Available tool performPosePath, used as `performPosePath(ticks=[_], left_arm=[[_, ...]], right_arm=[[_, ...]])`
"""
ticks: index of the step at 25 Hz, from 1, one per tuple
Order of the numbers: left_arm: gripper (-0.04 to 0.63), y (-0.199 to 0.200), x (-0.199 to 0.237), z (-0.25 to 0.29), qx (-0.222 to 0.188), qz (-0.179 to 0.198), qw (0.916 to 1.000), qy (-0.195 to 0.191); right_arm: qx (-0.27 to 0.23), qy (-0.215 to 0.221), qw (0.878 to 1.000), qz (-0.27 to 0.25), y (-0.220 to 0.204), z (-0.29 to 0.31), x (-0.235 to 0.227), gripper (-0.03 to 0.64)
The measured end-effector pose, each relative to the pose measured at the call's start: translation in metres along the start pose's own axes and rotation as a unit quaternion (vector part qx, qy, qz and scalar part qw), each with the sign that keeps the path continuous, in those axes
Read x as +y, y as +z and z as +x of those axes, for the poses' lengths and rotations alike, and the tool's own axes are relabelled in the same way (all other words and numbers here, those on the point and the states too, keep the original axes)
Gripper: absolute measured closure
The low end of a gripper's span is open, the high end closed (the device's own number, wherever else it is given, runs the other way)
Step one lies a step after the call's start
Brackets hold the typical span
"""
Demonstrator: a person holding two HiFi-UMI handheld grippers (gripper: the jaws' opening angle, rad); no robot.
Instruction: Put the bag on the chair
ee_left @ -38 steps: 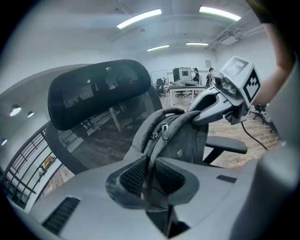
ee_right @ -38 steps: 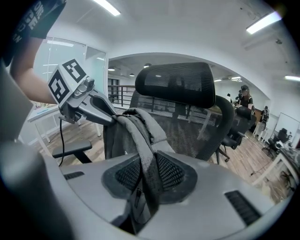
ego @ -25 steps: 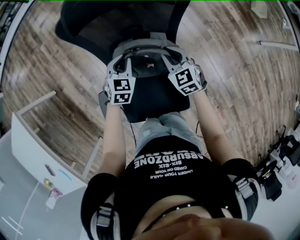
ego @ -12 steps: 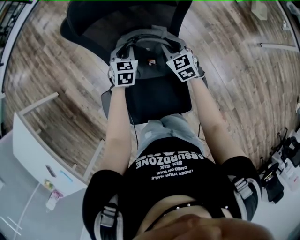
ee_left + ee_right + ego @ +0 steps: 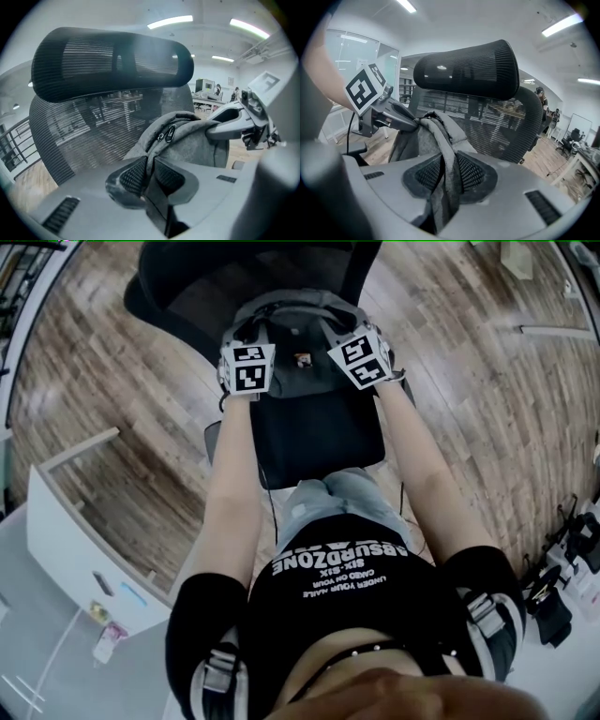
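Grey backpack [image 5: 300, 379] hangs between your two grippers over the far end of the office chair's seat [image 5: 319, 442], just in front of the mesh backrest [image 5: 89, 140] and below the headrest [image 5: 112, 61]. The head view does not show whether its bottom touches the seat. Left gripper [image 5: 149, 171]: clenched on a fold of the bag's grey fabric at the top left edge, the pads pinching it flat, with the zip pulls [image 5: 167, 134] just beyond the jaws. Right gripper [image 5: 445, 174]: its jaws are opening, but a thick fold of the same felt-like fabric sits between the pads and looks pressed by both. Handling, as a judgement: the bag is soft and limp. The cloth drapes and bunches at each pinch, so it will sag in the middle and will not stand upright unless it leans on the backrest. The fabric looks matt and grippy, so slip is unlikely, and nothing about it looks fragile. Its weight is unknown, though the top edge pulled taut between your grippers suggests some load. The best holds are where you have them: the doubled fabric at the two top corners, well apart to spread the load and stop it swinging. Keep off the zip pulls, which are small and hard and would twist out of the pads.
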State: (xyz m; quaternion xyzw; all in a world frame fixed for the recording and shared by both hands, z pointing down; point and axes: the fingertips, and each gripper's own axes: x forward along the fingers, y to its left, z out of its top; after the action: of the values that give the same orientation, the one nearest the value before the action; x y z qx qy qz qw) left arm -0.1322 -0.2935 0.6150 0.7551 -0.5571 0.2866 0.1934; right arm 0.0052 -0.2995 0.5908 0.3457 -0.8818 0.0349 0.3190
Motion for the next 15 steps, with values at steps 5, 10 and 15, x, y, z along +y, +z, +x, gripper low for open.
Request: performPosePath(ticks=[5,10,15], left_arm=[[0.506,0.001,-0.002,-0.028,-0.026,-0.031,0.9991,-0.006],[0.356,0.015,-0.012,-0.081,-0.090,-0.075,0.9928,-0.027],[0.410,0.027,-0.043,-0.159,-0.147,-0.054,0.9858,-0.059]], right_arm=[[-0.073,0.036,0.995,0.051,0.021,-0.032,0.008,0.417],[-0.114,-0.007,0.989,0.099,0.037,-0.090,0.010,0.509],[-0.149,0.036,0.976,0.152,0.047,-0.162,0.049,0.600]])
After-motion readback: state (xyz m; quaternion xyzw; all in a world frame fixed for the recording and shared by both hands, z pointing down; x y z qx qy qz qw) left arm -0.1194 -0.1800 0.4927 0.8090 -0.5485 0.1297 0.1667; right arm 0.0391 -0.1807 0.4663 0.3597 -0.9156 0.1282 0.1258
